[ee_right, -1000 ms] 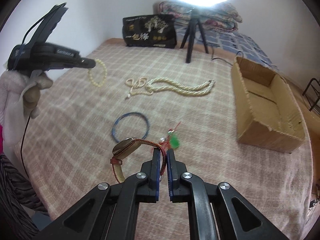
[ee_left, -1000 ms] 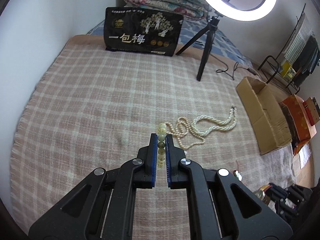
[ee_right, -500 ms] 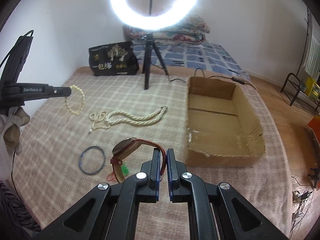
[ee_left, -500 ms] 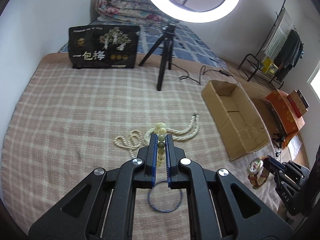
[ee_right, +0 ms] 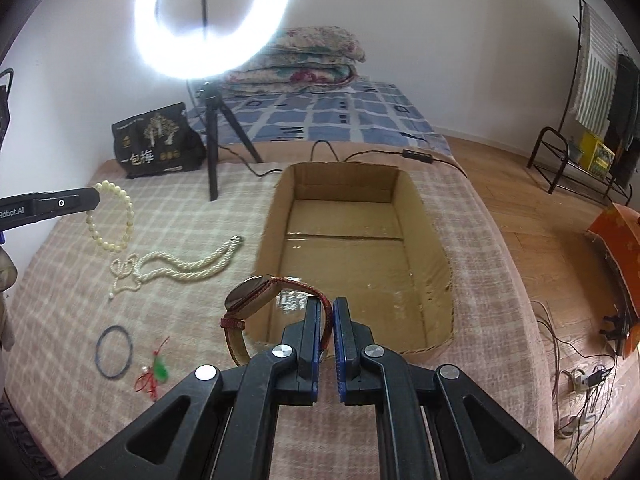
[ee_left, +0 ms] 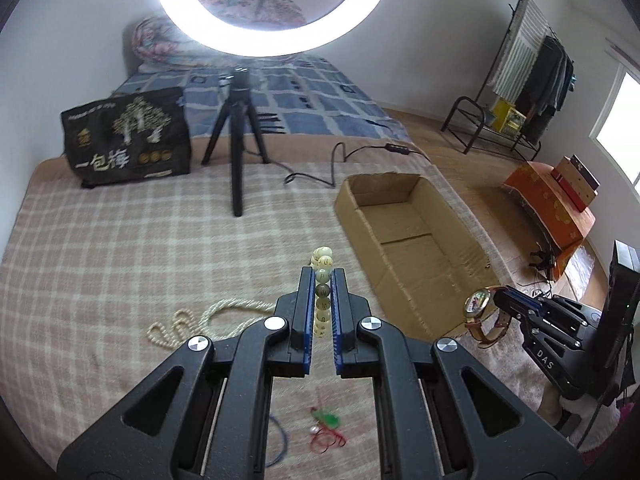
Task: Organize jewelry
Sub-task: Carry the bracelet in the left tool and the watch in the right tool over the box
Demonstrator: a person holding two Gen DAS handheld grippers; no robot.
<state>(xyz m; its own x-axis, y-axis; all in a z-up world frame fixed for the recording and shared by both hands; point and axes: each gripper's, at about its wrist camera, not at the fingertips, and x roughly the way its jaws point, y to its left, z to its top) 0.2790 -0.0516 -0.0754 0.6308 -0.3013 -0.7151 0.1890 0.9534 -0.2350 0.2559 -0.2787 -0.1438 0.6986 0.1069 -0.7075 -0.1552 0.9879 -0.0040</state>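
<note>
1. I see the cardboard box [ee_right: 352, 256] lying on the blanket [ee_right: 200, 216], right of the rope necklace [ee_right: 180, 266].
2. The ring [ee_right: 114, 352] and the charm [ee_right: 156, 372] lie nearer me than the necklace, side by side, apart.
3. The tripod [ee_right: 212, 132] stands behind the necklace, left of the box.
4. The bag [ee_right: 156, 142] sits left of the tripod, by the wall.
5. My right gripper [ee_right: 327, 312] holds the watch [ee_right: 256, 300] over the box's near left corner.
6. My left gripper [ee_left: 323, 296] holds the bead bracelet [ee_left: 322, 292] above the blanket, left of the box.

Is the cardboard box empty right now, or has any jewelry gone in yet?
Empty. The cardboard box shows only its bare floor in both views; the watch and bead bracelet hang outside it in the grippers.
</note>
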